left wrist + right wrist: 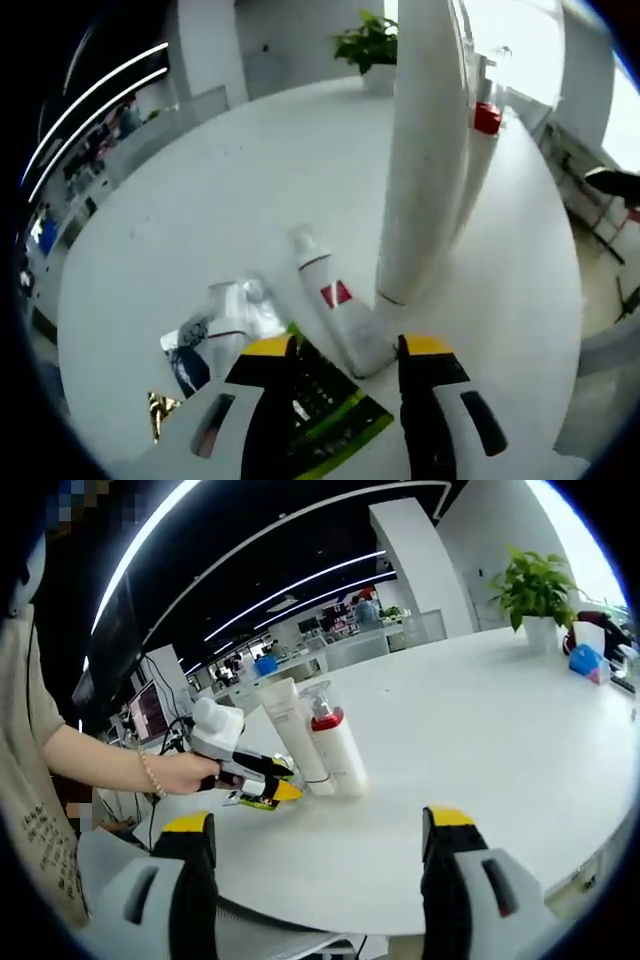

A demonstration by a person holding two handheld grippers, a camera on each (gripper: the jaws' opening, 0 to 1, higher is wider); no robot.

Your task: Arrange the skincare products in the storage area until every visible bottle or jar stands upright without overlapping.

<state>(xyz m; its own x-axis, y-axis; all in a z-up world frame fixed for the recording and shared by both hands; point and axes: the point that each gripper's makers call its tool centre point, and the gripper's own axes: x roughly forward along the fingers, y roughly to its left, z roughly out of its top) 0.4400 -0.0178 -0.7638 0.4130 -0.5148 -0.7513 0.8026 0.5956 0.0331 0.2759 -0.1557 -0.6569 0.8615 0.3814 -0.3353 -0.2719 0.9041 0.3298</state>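
- Two containers stood upright and touching on the white table (480, 730) in the right gripper view: a tall white tube (290, 730) standing on its cap, and a white pump bottle (338, 748) with a red collar just at its 3 o'clock side.
- One small white tube (335, 305) with a red label lay flat on the table in the left gripper view, cap pointing toward 11 o'clock, its wide crimped end between the left tool's (345, 365) yellow-tipped jaws.
- At 9 o'clock of that flat tube lay a crumpled clear sachet (225, 320), and under the jaws a dark packet (325, 405) with green edging.
- Left tool was spread apart, gripping nothing; the right tool (320, 825) also hung wide apart and empty, well back from the products.
- Judged by look, the flat tube was light, soft and squeezable, with a smooth skin that could slip; a hard pinch mid-body would likely dent it.
- Best hold seemed the firmer shoulder near the cap, so it could be tipped up onto its cap.
- Once upright it would probably be tippy, needing a gentle release clear of the two standing ones.
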